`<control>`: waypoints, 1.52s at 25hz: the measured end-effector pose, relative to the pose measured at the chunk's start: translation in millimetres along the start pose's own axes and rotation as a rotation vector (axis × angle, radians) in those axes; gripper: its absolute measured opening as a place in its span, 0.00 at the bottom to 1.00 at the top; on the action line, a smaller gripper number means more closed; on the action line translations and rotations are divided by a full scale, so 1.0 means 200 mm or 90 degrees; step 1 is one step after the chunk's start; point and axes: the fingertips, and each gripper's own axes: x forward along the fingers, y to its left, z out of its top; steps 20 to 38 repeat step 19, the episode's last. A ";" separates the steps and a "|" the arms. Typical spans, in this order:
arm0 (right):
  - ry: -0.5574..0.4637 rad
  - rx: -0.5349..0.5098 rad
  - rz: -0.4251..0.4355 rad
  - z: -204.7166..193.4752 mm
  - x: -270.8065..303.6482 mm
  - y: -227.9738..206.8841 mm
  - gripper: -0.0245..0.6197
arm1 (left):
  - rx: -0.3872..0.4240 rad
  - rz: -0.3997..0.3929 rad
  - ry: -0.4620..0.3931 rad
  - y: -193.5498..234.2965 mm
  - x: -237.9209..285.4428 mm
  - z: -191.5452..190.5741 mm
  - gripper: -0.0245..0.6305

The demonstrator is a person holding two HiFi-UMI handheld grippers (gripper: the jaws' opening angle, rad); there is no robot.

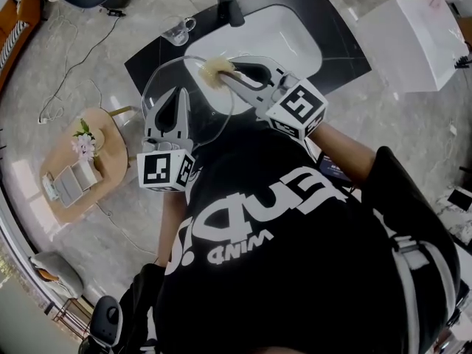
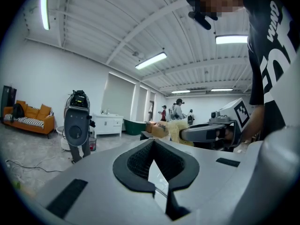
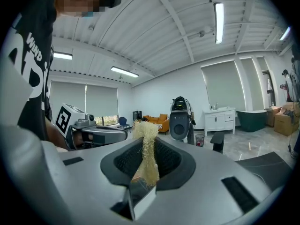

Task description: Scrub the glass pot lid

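Overhead, clamps the left gripper (image 1: 175, 94) tight on the near rim of the glass pot lid (image 1: 209, 116), above the white sink (image 1: 291, 39) and below the faucet (image 1: 229, 0). Shows only a thin clear sliver of that lid between the closed jaws in the left gripper view. Pinches a yellowish fibre scrubber (image 1: 216, 67) in the right gripper (image 1: 226, 74), set against the lid's far edge as far as can be told. Hard to trace the lid's outline, being clear glass; no knob made out. Hides most of both arms behind the black shirt (image 1: 295, 257)
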 end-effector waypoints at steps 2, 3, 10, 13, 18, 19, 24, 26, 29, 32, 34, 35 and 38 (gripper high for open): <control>0.000 0.002 0.006 0.00 0.02 0.01 0.14 | 0.000 0.005 0.003 0.01 -0.01 0.00 0.06; 0.000 0.004 0.009 0.01 0.03 0.02 0.14 | -0.002 0.008 0.003 0.02 -0.01 0.00 0.06; 0.016 0.005 0.026 -0.02 0.07 0.03 0.14 | -0.012 0.021 0.005 0.05 -0.04 -0.02 0.06; 0.021 0.004 0.028 -0.04 0.08 0.04 0.14 | -0.014 0.026 0.008 0.05 -0.05 -0.03 0.06; 0.016 0.010 0.027 -0.03 0.10 0.04 0.14 | -0.010 0.029 0.008 0.07 -0.07 -0.03 0.06; 0.015 0.010 0.027 -0.03 0.10 0.04 0.14 | -0.009 0.029 0.008 0.07 -0.07 -0.02 0.06; 0.015 0.010 0.027 -0.03 0.10 0.04 0.14 | -0.009 0.029 0.008 0.07 -0.07 -0.02 0.06; 0.015 0.010 0.027 -0.03 0.10 0.04 0.14 | -0.009 0.029 0.008 0.07 -0.07 -0.02 0.06; 0.015 0.010 0.027 -0.03 0.10 0.04 0.14 | -0.009 0.029 0.008 0.07 -0.07 -0.02 0.06; 0.015 0.010 0.027 -0.03 0.10 0.04 0.14 | -0.009 0.029 0.008 0.07 -0.07 -0.02 0.06; 0.015 0.010 0.027 -0.03 0.10 0.04 0.14 | -0.009 0.029 0.008 0.07 -0.07 -0.02 0.06; 0.015 0.010 0.027 -0.03 0.10 0.04 0.14 | -0.009 0.029 0.008 0.07 -0.07 -0.02 0.06; 0.015 0.010 0.027 -0.03 0.10 0.04 0.14 | -0.009 0.029 0.008 0.07 -0.07 -0.02 0.06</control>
